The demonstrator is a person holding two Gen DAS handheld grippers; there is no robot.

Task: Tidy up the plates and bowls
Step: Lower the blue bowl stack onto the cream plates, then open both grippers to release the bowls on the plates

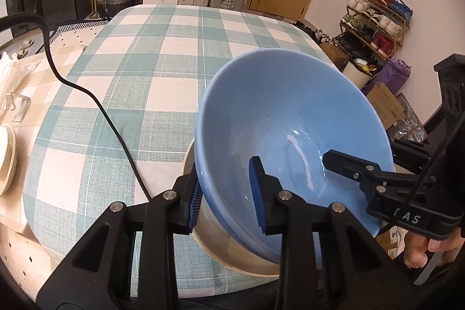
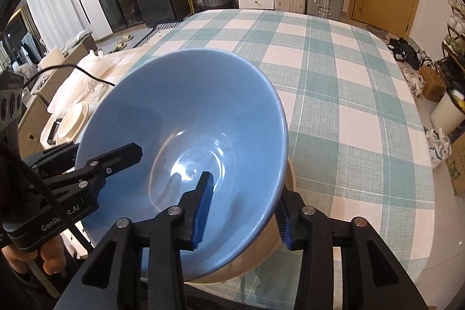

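A large blue bowl (image 1: 290,118) sits nested in a cream bowl (image 1: 232,254) near the front edge of the checked table. My left gripper (image 1: 228,193) straddles the blue bowl's left rim, one pad inside and one outside. My right gripper (image 2: 242,208) straddles its right rim the same way; the blue bowl (image 2: 186,118) fills that view, over the cream bowl (image 2: 261,252). Each gripper shows in the other's view, the right one (image 1: 377,179) and the left one (image 2: 87,173). Cream plates (image 2: 72,118) are stacked off to the left.
The table (image 1: 139,71) has a teal and white checked cloth. A black cable (image 1: 96,103) trails across it. The cream plates (image 1: 5,153) sit on a side surface at left. Drawers, suitcases, a door and a shoe rack (image 1: 375,19) stand behind.
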